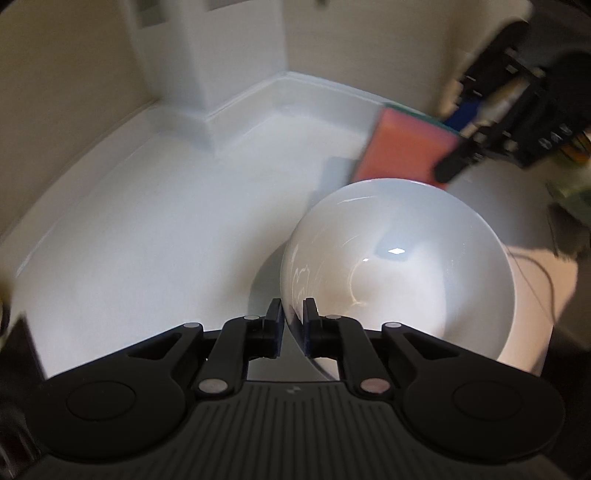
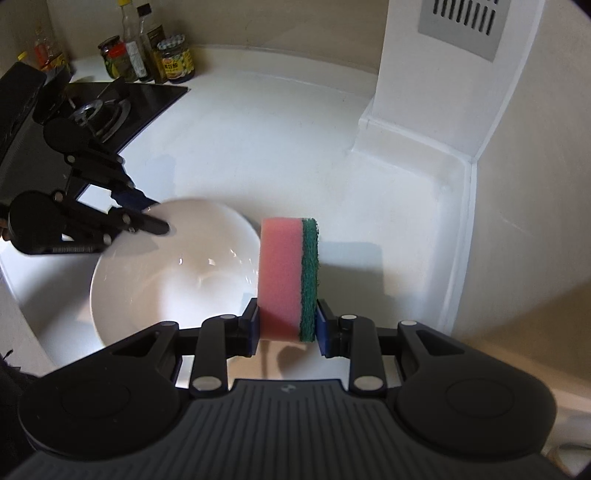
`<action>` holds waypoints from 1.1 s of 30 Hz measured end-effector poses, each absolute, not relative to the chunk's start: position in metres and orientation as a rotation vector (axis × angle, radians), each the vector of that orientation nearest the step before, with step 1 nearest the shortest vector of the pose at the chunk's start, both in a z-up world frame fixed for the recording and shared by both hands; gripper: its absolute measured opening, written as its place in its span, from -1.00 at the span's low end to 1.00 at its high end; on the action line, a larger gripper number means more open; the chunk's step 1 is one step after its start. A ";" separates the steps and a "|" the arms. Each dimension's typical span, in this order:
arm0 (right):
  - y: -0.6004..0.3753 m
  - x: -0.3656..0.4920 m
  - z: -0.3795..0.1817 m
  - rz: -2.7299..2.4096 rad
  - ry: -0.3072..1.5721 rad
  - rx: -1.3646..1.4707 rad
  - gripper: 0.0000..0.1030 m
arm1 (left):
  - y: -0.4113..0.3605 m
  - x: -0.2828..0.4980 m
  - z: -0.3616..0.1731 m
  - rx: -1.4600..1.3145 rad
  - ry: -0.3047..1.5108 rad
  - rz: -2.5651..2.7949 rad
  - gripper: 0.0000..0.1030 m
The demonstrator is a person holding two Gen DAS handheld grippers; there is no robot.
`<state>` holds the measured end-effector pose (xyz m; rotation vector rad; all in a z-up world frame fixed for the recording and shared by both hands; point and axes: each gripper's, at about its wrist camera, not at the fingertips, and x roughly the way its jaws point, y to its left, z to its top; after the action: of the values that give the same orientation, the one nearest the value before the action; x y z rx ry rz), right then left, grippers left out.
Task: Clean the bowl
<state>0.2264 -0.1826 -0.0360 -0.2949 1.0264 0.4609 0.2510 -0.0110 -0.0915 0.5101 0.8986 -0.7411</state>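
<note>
A white bowl sits tilted on a white desk, its near rim pinched between the narrow jaws of the left gripper, one pad inside the bowl and one outside. The right gripper holds a sponge upright between its jaws, the pink foam to the left and the green scouring layer to the right, just beside the bowl's right edge. In the left wrist view the sponge hangs blurred past the bowl's far rim, apart from the inside of the bowl. The bowl's inside is glossy and catches small highlights. At far left in the right wrist view a black stove lies set into the desk, with jars and bottles ranged against the wall behind it. A white pillar with a grey vent stands at far right.
</note>
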 end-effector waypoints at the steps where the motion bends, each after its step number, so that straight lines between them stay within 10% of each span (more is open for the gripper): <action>1: -0.182 0.228 -0.036 0.460 1.026 -0.300 -0.50 | -0.013 0.255 -0.091 0.513 0.907 -0.747 -0.82; 33: -0.188 0.221 -0.036 0.449 1.008 -0.283 -0.50 | 0.002 0.234 -0.069 0.267 0.952 -0.523 -0.85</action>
<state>0.2205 -0.1876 -0.0357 -0.2830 1.0078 0.4495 0.2343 0.0016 -0.0687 0.2666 0.9517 -0.5228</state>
